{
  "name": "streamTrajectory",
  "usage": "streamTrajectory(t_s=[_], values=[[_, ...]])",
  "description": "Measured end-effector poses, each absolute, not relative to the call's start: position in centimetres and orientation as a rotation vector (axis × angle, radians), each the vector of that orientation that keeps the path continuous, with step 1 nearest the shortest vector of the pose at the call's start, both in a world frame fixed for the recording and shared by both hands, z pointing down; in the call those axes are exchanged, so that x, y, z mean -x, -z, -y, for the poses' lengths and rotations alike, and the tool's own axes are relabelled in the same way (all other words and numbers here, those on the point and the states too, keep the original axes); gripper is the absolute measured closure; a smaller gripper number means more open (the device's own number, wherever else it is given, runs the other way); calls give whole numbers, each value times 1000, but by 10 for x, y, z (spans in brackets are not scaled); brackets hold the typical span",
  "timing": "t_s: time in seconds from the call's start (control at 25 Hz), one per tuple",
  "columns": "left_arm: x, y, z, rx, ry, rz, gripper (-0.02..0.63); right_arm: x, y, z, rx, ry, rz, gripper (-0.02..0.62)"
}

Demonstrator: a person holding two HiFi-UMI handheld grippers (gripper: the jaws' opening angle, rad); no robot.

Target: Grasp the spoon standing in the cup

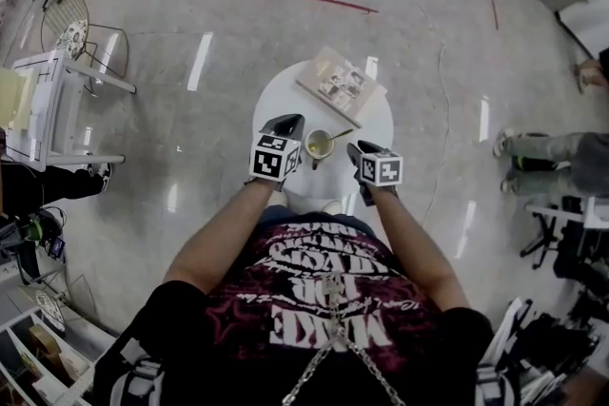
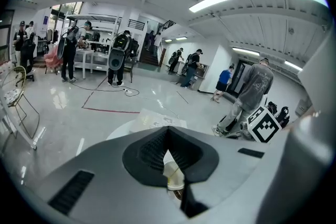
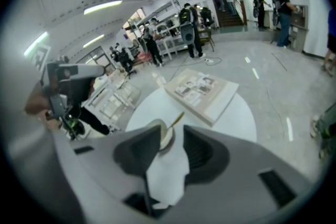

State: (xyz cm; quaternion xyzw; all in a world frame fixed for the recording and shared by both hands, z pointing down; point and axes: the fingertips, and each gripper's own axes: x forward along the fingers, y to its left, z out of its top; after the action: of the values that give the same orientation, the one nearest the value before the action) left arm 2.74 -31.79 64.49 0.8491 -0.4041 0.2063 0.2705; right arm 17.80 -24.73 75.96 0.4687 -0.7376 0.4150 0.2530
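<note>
**Pre-grasp – right jaws lined up on the spoon, not yet closed**

Right gripper [image 3: 170, 132]: jaws spread, nothing between the pads. The paper cup [image 3: 164, 136] sits just ahead of the tips, in line with the gap. The spoon [image 3: 176, 118] stands in it, handle leaning up and away toward the right-hand jaw.

Left gripper [image 2: 168, 131]: jaws pressed together at the tips, pinching nothing. The cup shows through the slit below them, so it lies close under and ahead of this gripper too.

Step, as I judge it: approach – no contact with spoon or cup yet. The next move calls for easing the right jaws forward and up so the handle, not the cup rim, falls between the pads, then closing. The handle is thin and slanted, so jaw angle matters.

Counts: one cup, one spoon, two grippers. Beyond the jaws, one book [image 3: 202, 89] on one round white table [image 3: 236, 123].
</note>
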Motion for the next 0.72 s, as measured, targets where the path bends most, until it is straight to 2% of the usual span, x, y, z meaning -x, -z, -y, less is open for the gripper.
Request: streamTrajectory(t_s=[0.16, 0.32, 0.44, 0.6, 0.72], values=[[-35, -631, 320, -2315, -530, 1100, 581, -190, -720, 253, -1368, -1079, 2094, 460], [-34, -612, 326, -2370, -495, 1126, 581, -185, -640, 265, -1478, -945, 2317, 470], [-33, -599, 325, -2381, -460, 1139, 581, -188, -585, 271, -1562, -754, 2398, 528], [-31, -559, 327, -2462, -389, 1222, 581, -199, -520, 276, -1641, -404, 2461, 551], [-33, -522, 325, -2534, -317, 1283, 581, -204, -485, 271, -1685, -279, 2501, 554]])
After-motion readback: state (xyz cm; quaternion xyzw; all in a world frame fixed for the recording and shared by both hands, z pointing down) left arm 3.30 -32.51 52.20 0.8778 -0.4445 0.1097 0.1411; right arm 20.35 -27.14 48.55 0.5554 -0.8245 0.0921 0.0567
